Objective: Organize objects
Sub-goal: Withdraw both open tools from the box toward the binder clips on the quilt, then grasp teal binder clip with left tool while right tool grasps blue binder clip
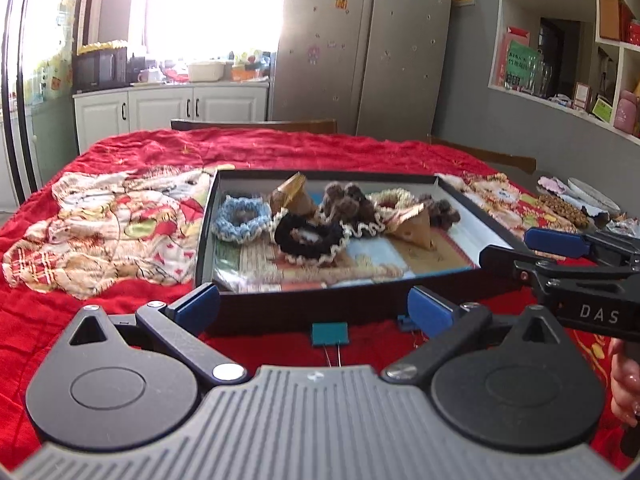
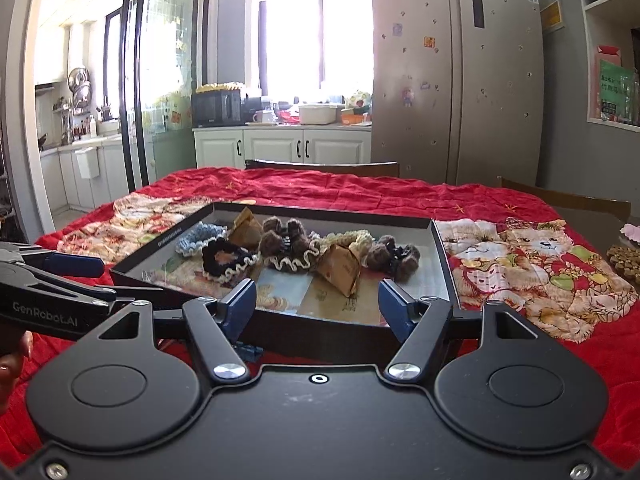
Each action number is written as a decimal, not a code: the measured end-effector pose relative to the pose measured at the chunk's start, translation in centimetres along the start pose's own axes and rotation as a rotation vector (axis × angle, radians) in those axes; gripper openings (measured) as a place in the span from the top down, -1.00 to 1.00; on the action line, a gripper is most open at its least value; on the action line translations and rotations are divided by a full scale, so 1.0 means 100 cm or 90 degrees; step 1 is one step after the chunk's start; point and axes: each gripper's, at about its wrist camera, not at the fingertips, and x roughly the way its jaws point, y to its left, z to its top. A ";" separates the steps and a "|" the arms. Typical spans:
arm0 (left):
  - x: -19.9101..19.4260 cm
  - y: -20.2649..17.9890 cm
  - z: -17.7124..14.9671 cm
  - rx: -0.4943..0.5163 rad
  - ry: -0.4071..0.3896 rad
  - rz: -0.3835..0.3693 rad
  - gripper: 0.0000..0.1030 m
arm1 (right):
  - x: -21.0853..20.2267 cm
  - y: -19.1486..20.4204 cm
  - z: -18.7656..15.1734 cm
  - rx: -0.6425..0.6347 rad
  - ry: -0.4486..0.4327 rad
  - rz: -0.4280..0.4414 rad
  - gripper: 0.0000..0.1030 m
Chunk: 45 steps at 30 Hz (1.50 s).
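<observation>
Closest of all, the left gripper (image 1: 314,304) hangs low over the near edge of the table, with its jaws wide apart and nothing held. Just in front of it a small teal clip (image 1: 330,334) lies on the red cloth (image 1: 48,304), and a blue clip (image 1: 405,322) lies beside that one. The teal clip sits right between the left jaws and a bit below them, with its two thin wire handles pointing back at the gripper. The left hand is nearer to both clips, so it looks best placed to grab one.

The right gripper (image 2: 317,300) also has its jaws apart with nothing held, and it hangs over the near wall of the box (image 2: 336,326).

The black box lies across the middle of the table, long side running left to right. Inside it I count a blue hair tie (image 1: 238,216), a black hair tie (image 1: 310,236), a cream hair tie (image 1: 390,198), and two brown paper packs (image 1: 418,226). There are also fuzzy brown hair clips (image 1: 346,200), maybe three, but they bunch up and I cannot count them for sure.

Past the box, more red cloth runs to the far edge of the table.
</observation>
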 end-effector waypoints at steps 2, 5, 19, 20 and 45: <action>0.003 -0.002 -0.003 0.009 0.011 -0.005 -1.00 | 0.003 0.001 -0.003 -0.001 0.007 0.002 -0.28; 0.005 -0.006 -0.009 0.022 0.017 -0.013 -1.00 | 0.007 0.003 -0.007 -0.001 0.018 0.010 -0.28; 0.031 0.005 -0.020 -0.026 0.077 -0.045 -0.43 | 0.017 0.012 -0.019 -0.023 0.057 0.030 -0.24; 0.032 0.005 -0.021 -0.025 0.076 -0.044 -0.42 | 0.018 0.014 -0.020 -0.026 0.060 0.032 -0.23; 0.021 0.006 -0.028 -0.025 0.066 0.012 0.46 | 0.054 0.042 -0.025 -0.030 0.127 0.069 -0.07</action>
